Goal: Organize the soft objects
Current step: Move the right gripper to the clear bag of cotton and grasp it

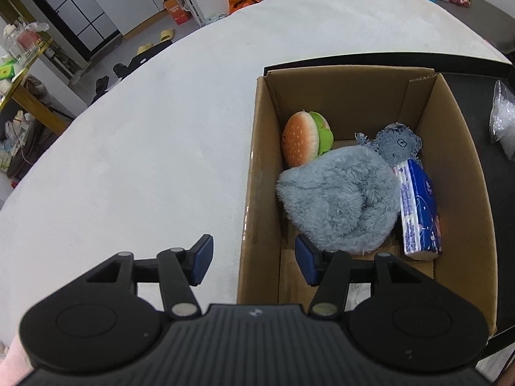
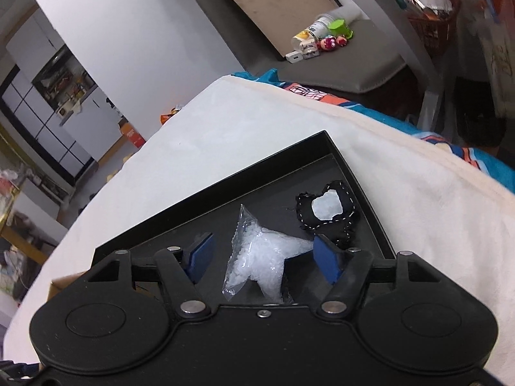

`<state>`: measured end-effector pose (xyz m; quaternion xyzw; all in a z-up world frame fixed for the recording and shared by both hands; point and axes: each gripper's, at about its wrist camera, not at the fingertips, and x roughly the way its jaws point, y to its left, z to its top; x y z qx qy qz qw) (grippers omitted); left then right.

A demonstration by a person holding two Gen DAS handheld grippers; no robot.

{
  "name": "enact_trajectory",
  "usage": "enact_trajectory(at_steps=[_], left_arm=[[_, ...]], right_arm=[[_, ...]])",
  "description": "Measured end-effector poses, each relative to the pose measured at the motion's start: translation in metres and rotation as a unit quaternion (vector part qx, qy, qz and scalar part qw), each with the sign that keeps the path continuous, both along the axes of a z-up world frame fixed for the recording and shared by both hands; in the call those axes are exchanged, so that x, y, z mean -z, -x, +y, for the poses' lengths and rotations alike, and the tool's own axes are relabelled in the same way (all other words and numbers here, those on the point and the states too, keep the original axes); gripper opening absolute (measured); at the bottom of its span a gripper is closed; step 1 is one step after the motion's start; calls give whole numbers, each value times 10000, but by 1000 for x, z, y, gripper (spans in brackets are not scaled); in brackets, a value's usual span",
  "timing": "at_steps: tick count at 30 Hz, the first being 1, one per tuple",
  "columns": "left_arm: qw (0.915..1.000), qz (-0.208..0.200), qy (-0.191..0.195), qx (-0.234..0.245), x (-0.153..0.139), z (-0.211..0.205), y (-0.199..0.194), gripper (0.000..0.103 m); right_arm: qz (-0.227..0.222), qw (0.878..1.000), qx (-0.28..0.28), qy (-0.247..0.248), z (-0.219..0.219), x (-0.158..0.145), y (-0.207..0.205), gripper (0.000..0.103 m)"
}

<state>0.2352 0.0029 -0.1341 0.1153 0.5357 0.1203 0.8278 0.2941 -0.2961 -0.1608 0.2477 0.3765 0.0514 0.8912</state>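
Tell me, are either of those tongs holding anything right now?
No. The left tongs hang open over the cardboard box edge, and the right tongs gape open around the clear plastic bag without pinching it.

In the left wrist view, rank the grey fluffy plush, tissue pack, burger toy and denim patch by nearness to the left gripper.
1. Grey fluffy plush, by the right finger.
2. Tissue pack, right side of the box.
3. Burger toy, far left; denim patch, far right: too close to call.

Orange bag (image 1: 244, 0) on floor, upper centre; yellow slippers (image 1: 167, 34) upper left; red basket (image 2: 431, 16) upper right.
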Motion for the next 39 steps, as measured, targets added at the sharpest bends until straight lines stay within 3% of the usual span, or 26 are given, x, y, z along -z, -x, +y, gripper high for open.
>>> enact_trajectory(at_steps=[12, 14, 16, 20, 39], left_arm=[[9995, 118, -248, 146, 4, -13, -3, 55], [9996, 133, -221, 118, 5, -12, -3, 55], [9997, 147, -202, 87, 6, -11, -4, 55], [9997, 144, -205, 80, 7, -10, -4, 55], [10000, 12, 94, 6, 3, 3, 6, 55]], right_arm=[[489, 9953, 68, -827, -10, 32, -17, 55], [529, 9940, 42, -957, -10, 36, -17, 37], [546, 9931, 26, -1038, -11, 38, -18, 33], [545, 9935, 19, -999, -11, 36, -15, 29], [355, 9982, -395, -292, 16, -4, 12, 27]])
